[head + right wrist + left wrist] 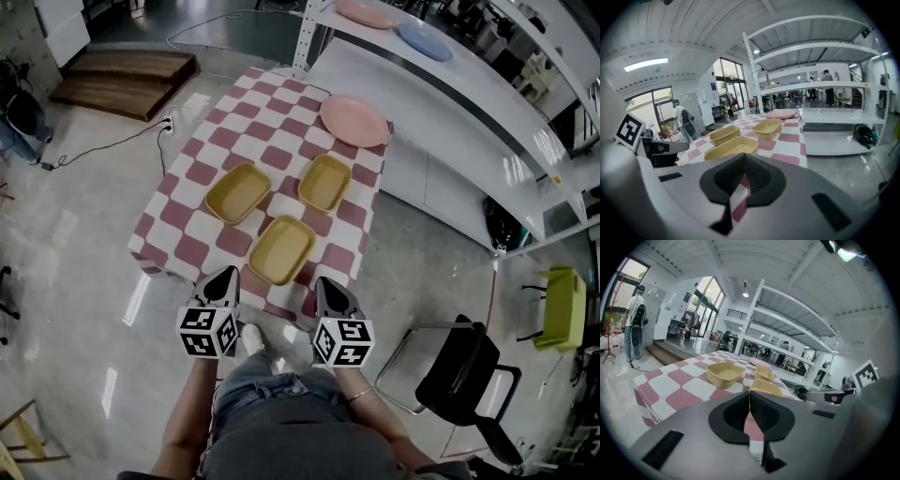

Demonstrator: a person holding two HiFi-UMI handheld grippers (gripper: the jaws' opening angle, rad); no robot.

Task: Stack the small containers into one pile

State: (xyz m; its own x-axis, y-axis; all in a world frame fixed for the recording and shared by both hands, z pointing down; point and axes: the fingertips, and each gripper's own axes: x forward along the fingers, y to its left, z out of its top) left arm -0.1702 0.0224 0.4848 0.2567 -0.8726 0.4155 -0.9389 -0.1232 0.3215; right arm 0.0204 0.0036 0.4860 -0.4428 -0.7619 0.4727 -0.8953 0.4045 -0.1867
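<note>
Three shallow, rounded-rectangle containers of matte yellow material sit apart on the desk (201,172), each open side up and none stacked. The near container (281,249) lies close to the front edge, the left container (237,192) lies farther back on the person's left, and the right container (325,182) lies beside it on the right, all with gaps between them. The desk is covered by a red-and-white checked cloth that hangs over its edges. A round, smooth pink plate (354,120) rests at the far right corner. There is bare cloth around each container and glossy open floor (84,244) to the left, while a white shelf unit (441,94) runs close along the right side. The left gripper (225,277) and right gripper (328,287) are held side by side just short of the front edge, pointing at the near container. Both have their jaws pressed together with nothing between them. A black chair (464,370) stands behind on the right.
</note>
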